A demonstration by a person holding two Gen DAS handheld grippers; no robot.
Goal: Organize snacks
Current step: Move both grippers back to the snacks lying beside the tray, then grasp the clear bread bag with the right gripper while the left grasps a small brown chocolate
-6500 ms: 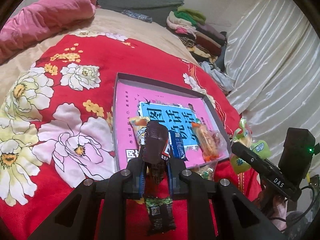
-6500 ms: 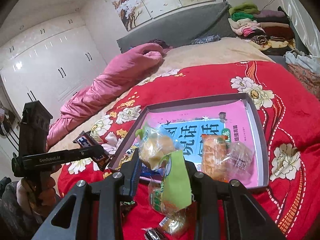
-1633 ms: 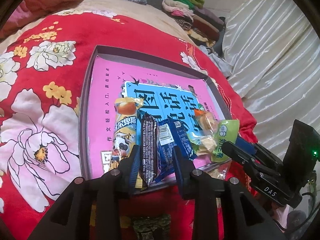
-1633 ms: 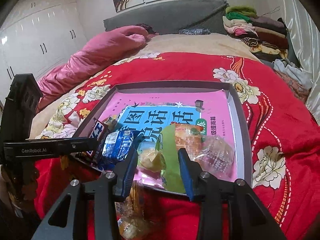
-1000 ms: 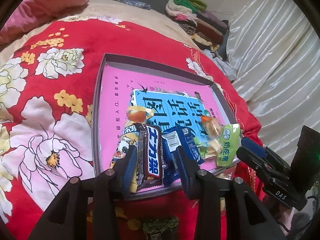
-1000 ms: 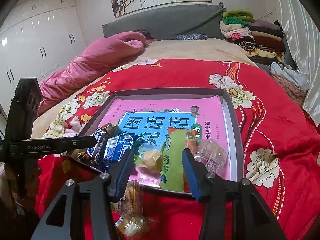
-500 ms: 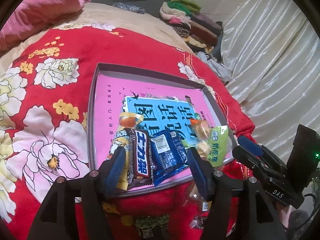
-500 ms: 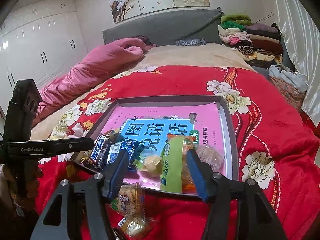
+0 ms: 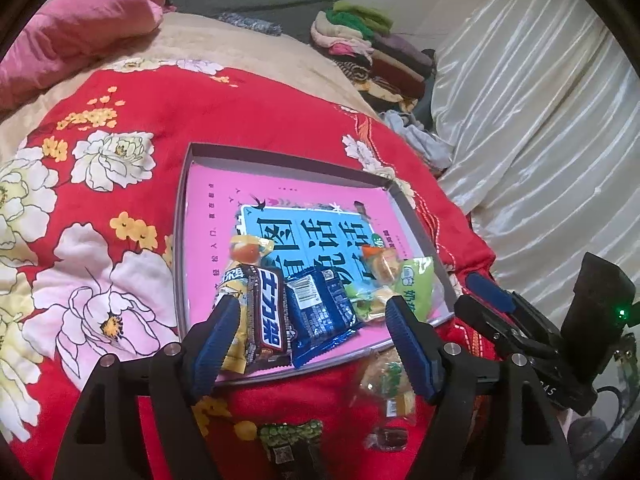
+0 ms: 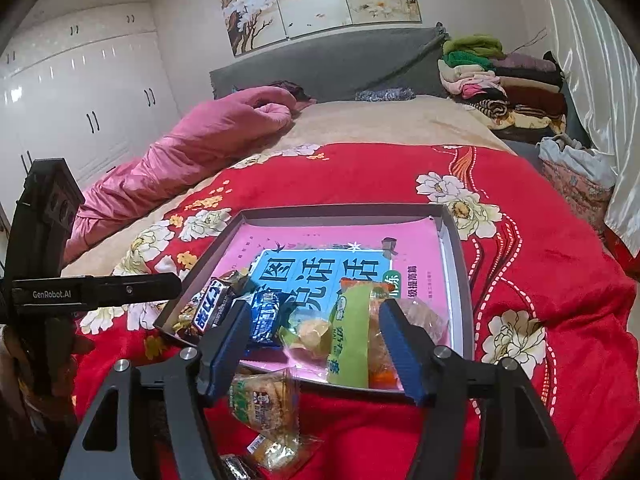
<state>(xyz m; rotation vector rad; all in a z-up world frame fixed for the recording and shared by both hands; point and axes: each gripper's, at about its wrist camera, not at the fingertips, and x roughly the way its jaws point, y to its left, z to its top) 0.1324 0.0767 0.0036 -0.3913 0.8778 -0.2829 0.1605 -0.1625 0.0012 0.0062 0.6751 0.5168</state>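
A grey tray (image 9: 280, 160) with a pink and blue book in it lies on the red flowered blanket. At its near edge lie a dark chocolate bar (image 9: 266, 312), a blue packet (image 9: 320, 312), a yellow packet (image 9: 236, 280) and a green packet (image 9: 416, 284). My left gripper (image 9: 311, 304) hovers over the bar and the blue packet, jaws opening, pads clear of both. My right gripper (image 10: 315, 308) hangs above the green packet (image 10: 352, 332) and an orange packet (image 10: 380, 356), jaws opening too, touching neither.
Loose snacks lie on the blanket in front of the tray: a cracker packet (image 10: 264, 396) and a dark green wrapped piece (image 9: 288, 440). A pink quilt (image 10: 192, 148) lies at the far left, folded clothes (image 10: 500, 80) at the far right, curtains (image 9: 540, 140) to the right.
Both pairs of jaws have spread apart. The chocolate bar and the green packet, held earlier, now lie in the tray. The left gripper has drawn back and up a little.
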